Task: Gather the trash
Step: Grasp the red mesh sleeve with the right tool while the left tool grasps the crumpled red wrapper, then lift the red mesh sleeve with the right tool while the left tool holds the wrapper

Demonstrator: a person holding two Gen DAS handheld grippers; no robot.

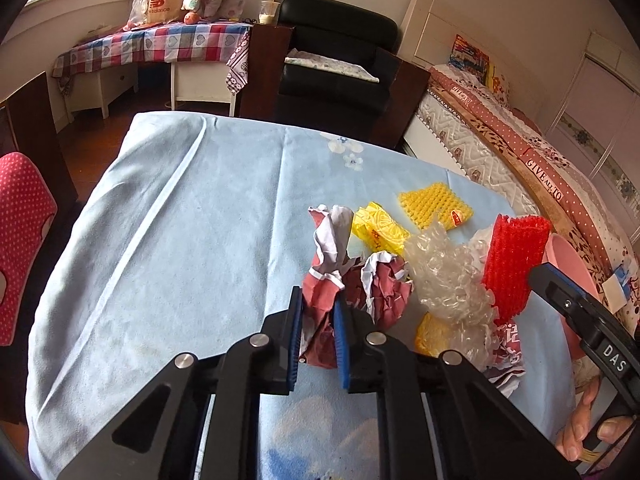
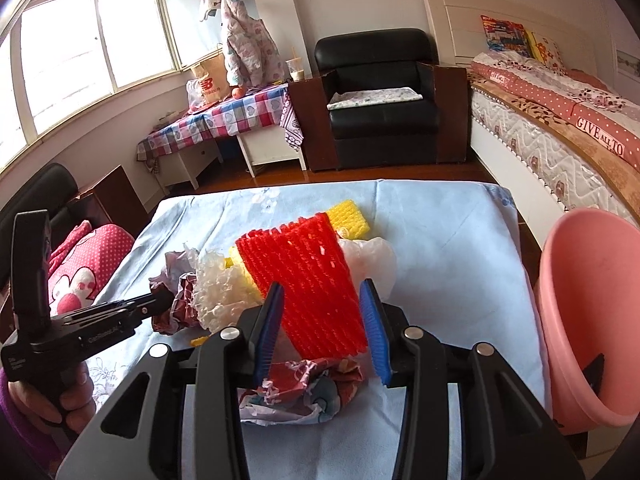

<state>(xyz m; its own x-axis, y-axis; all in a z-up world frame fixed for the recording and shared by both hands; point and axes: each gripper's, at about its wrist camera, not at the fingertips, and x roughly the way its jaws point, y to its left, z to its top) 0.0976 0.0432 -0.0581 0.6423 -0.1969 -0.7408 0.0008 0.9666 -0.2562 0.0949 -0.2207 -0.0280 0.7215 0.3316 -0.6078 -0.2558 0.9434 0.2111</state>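
Pinching crumpled red-and-white paper (image 1: 320,308) between its blue pads, my left claw (image 1: 318,334) is clamped on the near edge of the trash pile. In the right wrist view that same claw comes in from the left, its tip buried in the paper.

My right claw (image 2: 322,334) grasps the red foam net (image 2: 312,296), which stands tilted up between the pads, its lower end over a wad of printed paper (image 2: 304,394) lying on the tablecloth (image 1: 180,220). Whether both pads press it I cannot tell for sure; the net fills most of the gap and looks lifted off the cloth.

Just beyond the claws, the rest of the trash sits bunched together: a clear bubble-wrap clump (image 1: 448,280) between paper and net, a yellow wrapper (image 1: 378,228) behind it, and a yellow foam net (image 1: 434,204) farthest out, flat on the cloth.

A pink bin (image 2: 592,312) stands off the table's right edge, tipped towards me.

Farther back are a black armchair (image 2: 380,104) and a bed (image 2: 560,120) along the right wall.
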